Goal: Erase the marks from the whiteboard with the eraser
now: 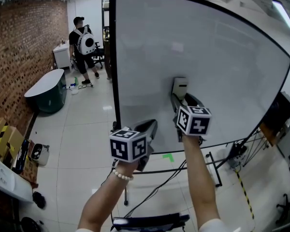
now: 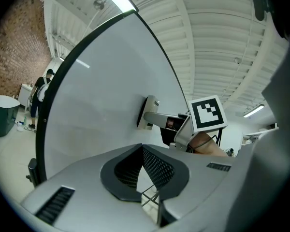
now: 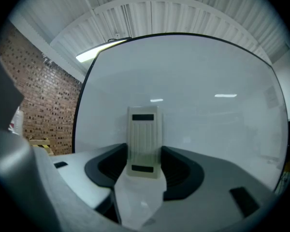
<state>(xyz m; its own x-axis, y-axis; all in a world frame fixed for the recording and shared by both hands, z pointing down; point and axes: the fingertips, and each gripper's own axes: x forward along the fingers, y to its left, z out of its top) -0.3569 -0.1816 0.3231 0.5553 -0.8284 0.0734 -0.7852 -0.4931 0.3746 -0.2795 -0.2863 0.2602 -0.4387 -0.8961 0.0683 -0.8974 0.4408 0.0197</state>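
While the right claw has its two jaws closed on the long sides of the pale eraser, it holds the eraser's wiping face flat to the whiteboard. This side grip probably lets the pad rub with even pressure. The eraser stands upright, its long axis pointing to twelve o'clock, with a dark slot near each end of its ribbed back.

In the head view the eraser sits a little below the board's middle, toward six o'clock, with the person's right forearm reaching up to it.

The left claw has its jaw tips brought together with nothing between them. It hangs at about seven o'clock from the right claw, near the board's lower edge. It seems to be idle and held low so that it stays out of the eraser's path. Whether it touches the board cannot be told.

The board's surface looks almost blank, showing only soft reflections of ceiling lights. No marks are plain to see, so any that remain are too faint to make out.

Farther out, a green tape mark lies on the pale tiled floor at six o'clock. A brick wall fills nine o'clock. At ten o'clock, well apart, stands a person with a backpack.
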